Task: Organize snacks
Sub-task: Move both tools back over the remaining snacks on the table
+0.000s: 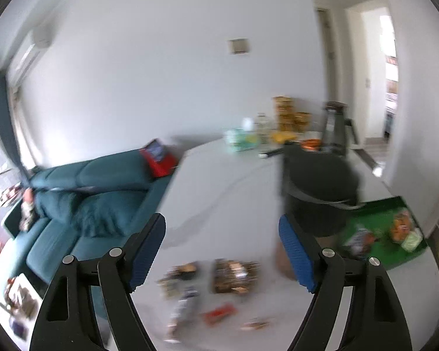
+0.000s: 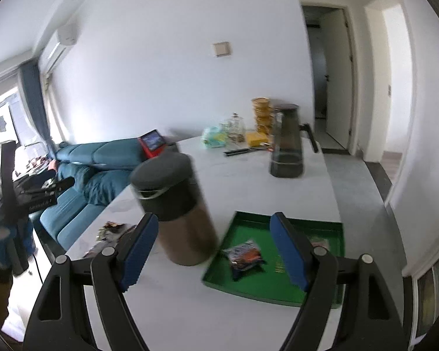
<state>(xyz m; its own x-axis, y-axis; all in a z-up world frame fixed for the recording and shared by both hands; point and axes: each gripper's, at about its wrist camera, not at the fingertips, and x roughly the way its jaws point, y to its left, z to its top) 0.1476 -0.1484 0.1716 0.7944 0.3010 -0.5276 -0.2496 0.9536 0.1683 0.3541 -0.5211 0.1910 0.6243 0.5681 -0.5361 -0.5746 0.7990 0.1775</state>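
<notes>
Here we see both grippers, left gripper (image 1: 222, 251) and right gripper (image 2: 212, 250), fingers wide and empty above the table (image 2: 172, 307), snacks (image 2: 244, 259) in a green tray (image 2: 278, 289).

A home living room: teal sofa (image 2: 102, 158), wall air conditioner (image 2: 64, 39), doorways.

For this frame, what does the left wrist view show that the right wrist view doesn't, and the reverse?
Only the left wrist view: the loose snack packets lying on the white table ahead of the left tool, blurred but all in frame.

Only the right wrist view: the whole tall dark pitcher, and the dark doorway behind it.

Both: the green tray with snack packets in it, the dark-lidded canister, the teal sofa, and open, empty tool jaws, including the right tool.
</notes>
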